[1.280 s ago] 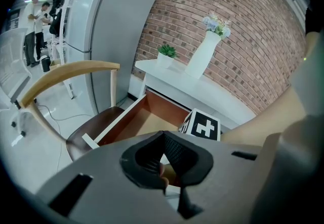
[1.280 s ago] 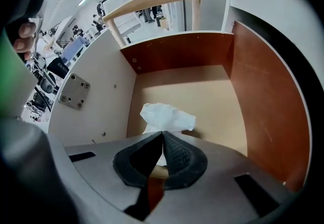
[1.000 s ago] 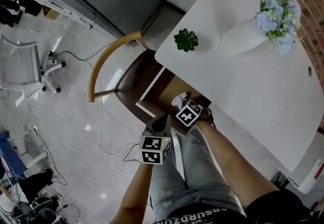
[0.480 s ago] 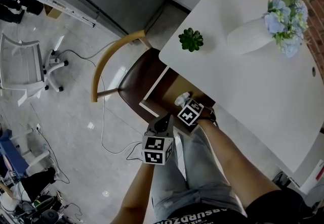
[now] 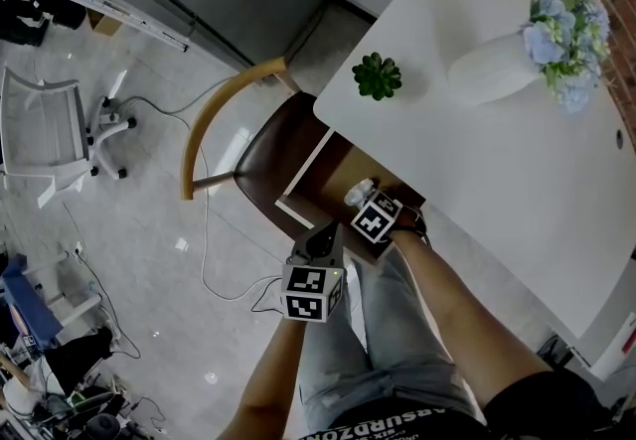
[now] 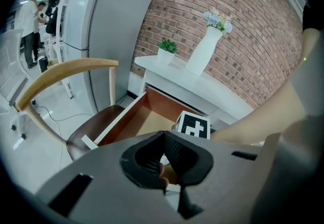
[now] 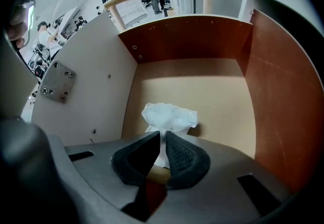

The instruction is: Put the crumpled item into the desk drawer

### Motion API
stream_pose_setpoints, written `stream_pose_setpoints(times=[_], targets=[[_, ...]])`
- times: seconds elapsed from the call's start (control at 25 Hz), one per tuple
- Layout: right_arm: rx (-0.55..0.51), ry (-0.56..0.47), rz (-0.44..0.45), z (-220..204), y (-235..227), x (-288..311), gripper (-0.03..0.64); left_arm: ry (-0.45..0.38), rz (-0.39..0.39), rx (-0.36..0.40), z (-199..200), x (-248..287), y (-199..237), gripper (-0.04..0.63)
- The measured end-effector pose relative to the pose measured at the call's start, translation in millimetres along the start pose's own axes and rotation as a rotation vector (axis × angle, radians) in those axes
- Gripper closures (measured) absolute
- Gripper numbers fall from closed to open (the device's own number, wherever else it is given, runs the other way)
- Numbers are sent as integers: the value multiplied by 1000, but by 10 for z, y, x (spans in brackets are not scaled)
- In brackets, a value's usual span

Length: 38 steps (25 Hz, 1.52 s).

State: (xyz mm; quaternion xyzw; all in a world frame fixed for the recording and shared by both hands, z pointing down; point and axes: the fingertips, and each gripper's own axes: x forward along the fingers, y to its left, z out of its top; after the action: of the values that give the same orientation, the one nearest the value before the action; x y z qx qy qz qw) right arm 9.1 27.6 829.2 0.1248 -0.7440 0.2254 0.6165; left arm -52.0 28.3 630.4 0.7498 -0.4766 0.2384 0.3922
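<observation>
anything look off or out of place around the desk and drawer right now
Nothing stands out. The drawer is open and otherwise bare, and the right gripper holds the crumpled white item inside it, not yet let go. On the desk, the vase and small plant stand upright.

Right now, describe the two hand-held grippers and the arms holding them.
The left hand-held gripper and right hand-held gripper share a dark grey body with black ribbed pads. Each carries a white cube printed with black square markers. No cables show on them. The left forearm and right forearm are bare, with no sleeves in view.
</observation>
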Motion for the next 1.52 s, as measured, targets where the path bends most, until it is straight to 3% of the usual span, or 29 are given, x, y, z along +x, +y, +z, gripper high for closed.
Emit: stream_pose_setpoints(times=[0.2,0.36,0.8,1.04,1.52], targets=[[31,-8,50,8,25,-34,532,4,0,5,22,-2,-12,598],[65,-37,58,36,5,-126,529,2,-2,7,56,-7,-22,598],[238,-247,51,168,140,-644,529,-21,2,-29,180,-73,-61,598],[361,-380,52,175,194,-1049,546,-40,11,-51,225,-108,-71,598],[382,-543,91,241,359,-1934,620,-93,27,-71,424,-454,-229,598]])
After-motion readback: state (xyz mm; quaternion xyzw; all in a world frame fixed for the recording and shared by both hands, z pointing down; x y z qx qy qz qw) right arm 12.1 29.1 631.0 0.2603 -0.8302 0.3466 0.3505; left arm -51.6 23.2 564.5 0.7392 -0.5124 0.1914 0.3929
